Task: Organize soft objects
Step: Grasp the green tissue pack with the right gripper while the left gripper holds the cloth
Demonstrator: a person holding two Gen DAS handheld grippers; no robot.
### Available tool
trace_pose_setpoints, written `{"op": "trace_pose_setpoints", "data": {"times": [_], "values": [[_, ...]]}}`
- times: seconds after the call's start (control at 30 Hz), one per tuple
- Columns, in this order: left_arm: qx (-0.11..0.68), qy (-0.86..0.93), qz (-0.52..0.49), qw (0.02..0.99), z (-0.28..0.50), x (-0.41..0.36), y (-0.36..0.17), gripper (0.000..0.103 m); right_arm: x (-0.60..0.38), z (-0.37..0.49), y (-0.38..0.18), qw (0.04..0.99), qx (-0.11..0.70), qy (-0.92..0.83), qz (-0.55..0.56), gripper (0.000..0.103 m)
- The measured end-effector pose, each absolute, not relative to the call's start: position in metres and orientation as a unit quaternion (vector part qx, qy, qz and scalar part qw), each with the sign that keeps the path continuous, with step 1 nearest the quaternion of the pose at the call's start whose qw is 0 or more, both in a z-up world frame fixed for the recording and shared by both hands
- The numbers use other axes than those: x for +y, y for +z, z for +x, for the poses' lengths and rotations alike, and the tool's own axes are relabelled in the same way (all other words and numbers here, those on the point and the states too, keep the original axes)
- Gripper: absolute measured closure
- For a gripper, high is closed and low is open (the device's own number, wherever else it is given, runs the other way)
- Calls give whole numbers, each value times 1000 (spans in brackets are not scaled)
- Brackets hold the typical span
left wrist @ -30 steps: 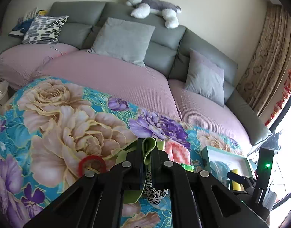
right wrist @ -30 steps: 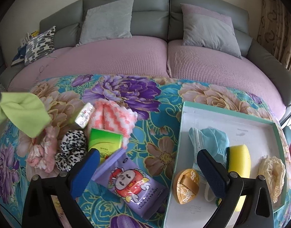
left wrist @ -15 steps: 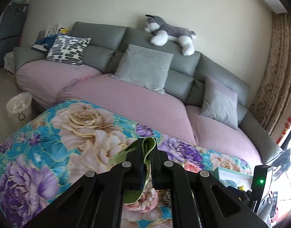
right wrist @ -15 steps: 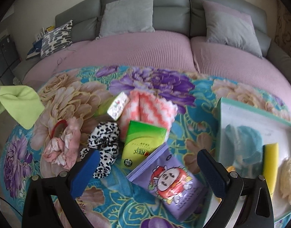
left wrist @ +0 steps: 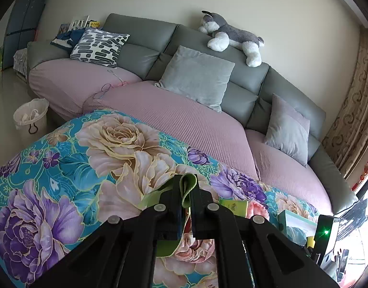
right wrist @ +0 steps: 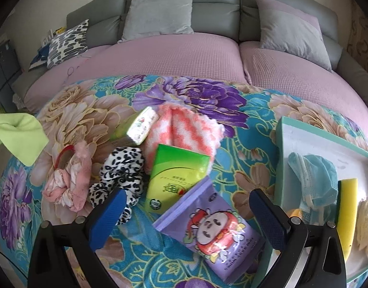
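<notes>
Fingers of your left gripper [left wrist: 185, 192] are pinched on the green cloth [left wrist: 188, 187], which hangs above the floral tablecloth [left wrist: 64, 168]. Your right gripper [right wrist: 186, 206] is spread wide over the purple wipes pack [right wrist: 212, 228], touching nothing. Just past it lie the green tissue pack [right wrist: 176, 172], leopard scrunchie [right wrist: 121, 168] and pink scrunchie [right wrist: 68, 182]; to your right the tray [right wrist: 311, 139] holds a blue mask [right wrist: 313, 175] and yellow sponge [right wrist: 347, 204]. Farther back, the pink-and-white cloth [right wrist: 184, 127], then the sofa [right wrist: 174, 55].

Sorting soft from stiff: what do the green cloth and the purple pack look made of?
Green cloth: thin matte fabric, probably microfibre; it drapes and creases. Purple pack: glossy plastic film, judging by its sheen and printing.
</notes>
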State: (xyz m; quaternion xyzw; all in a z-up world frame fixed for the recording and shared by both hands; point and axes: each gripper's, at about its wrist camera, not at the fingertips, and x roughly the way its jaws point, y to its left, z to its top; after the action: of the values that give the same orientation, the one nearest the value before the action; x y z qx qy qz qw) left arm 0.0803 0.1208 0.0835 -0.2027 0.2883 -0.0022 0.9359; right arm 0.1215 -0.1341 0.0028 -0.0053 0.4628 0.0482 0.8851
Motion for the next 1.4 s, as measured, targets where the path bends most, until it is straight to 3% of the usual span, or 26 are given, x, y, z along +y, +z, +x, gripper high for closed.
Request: {"op": "trace_pose_setpoints", "data": {"times": [0.2,0.53,0.8,0.87,1.4], "values": [[291,2,-215,932,80,128,79,98,-126,127,-4,886,461,51,-15,1],[302,4,-230,925,83,136,69,98,-135,138,-4,889,456,41,11,32],[309,1,-230,923,86,135,65,98,-137,139,-6,889,455,52,30,41],[310,1,-230,923,86,134,65,98,-137,139,-6,889,454,55,34,48],[311,-8,-217,925,88,123,68,98,-144,122,37,914,396,71,54,49]]}}
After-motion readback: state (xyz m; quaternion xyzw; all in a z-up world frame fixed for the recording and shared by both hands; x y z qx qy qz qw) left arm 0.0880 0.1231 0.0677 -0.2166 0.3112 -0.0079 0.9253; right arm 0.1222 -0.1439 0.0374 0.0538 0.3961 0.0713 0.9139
